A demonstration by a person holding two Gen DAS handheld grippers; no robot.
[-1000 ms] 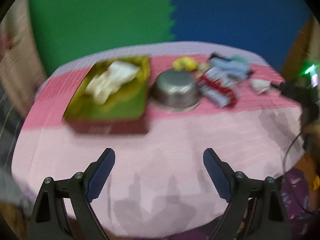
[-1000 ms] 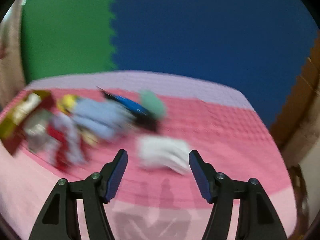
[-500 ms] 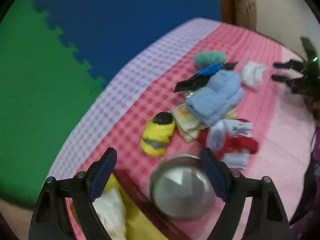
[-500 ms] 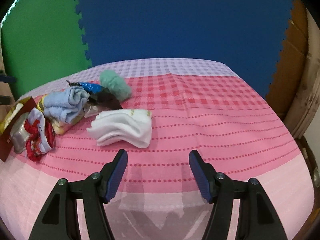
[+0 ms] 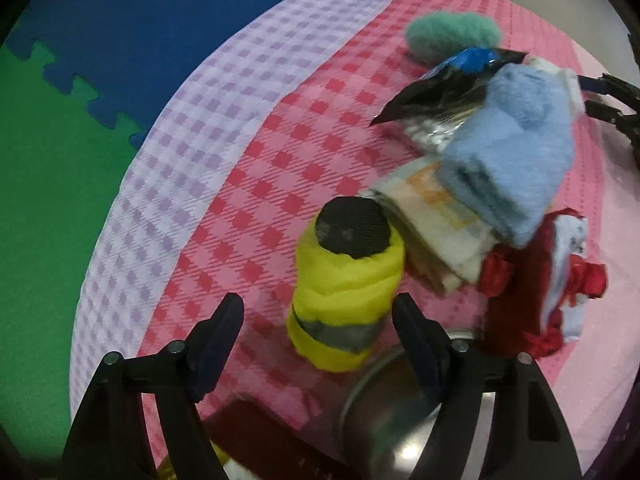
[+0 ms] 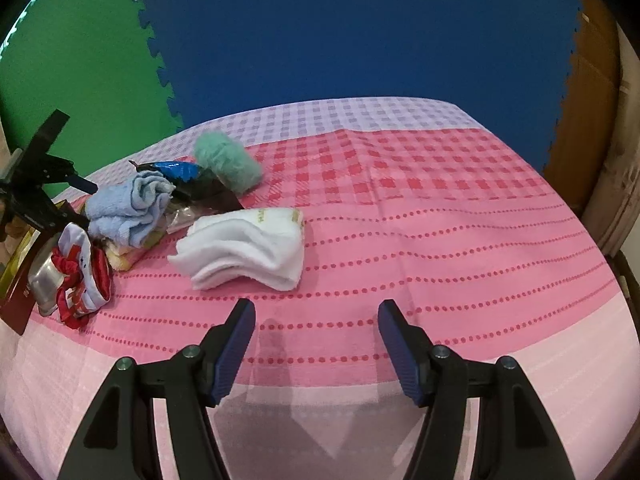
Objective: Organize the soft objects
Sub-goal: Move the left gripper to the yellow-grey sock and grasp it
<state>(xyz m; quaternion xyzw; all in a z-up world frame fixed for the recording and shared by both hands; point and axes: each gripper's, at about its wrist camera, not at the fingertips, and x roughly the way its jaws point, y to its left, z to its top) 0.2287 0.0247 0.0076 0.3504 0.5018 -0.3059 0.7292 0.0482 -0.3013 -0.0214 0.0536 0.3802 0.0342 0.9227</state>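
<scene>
A rolled yellow sock [image 5: 344, 292] with a black end and a grey stripe lies on the pink checked cloth. It sits between the jaws of my left gripper [image 5: 318, 312], nearer the right finger. The jaws are closing, and the pads stand clear of the sock. A light blue towel [image 5: 508, 152], a folded beige cloth [image 5: 436, 232], a red and white fabric [image 5: 560, 280] and a green fluffy bundle [image 5: 452, 36] lie beyond. My right gripper [image 6: 316, 312] is open over bare cloth. A folded white towel [image 6: 244, 248] lies just ahead of it, to the left.
A steel bowl [image 5: 384, 420] and the dark red rim of a box [image 5: 260, 432] sit right under the left gripper. A black and blue packet [image 5: 448, 80] lies among the pile. Blue and green foam mats form the back wall. The table's right half [image 6: 460, 220] holds nothing.
The left gripper swung from the box and bowl over to the pile, rolled, and dropped close around the yellow sock with narrower jaws. The right gripper shifted slightly, with the white towel a little nearer.
</scene>
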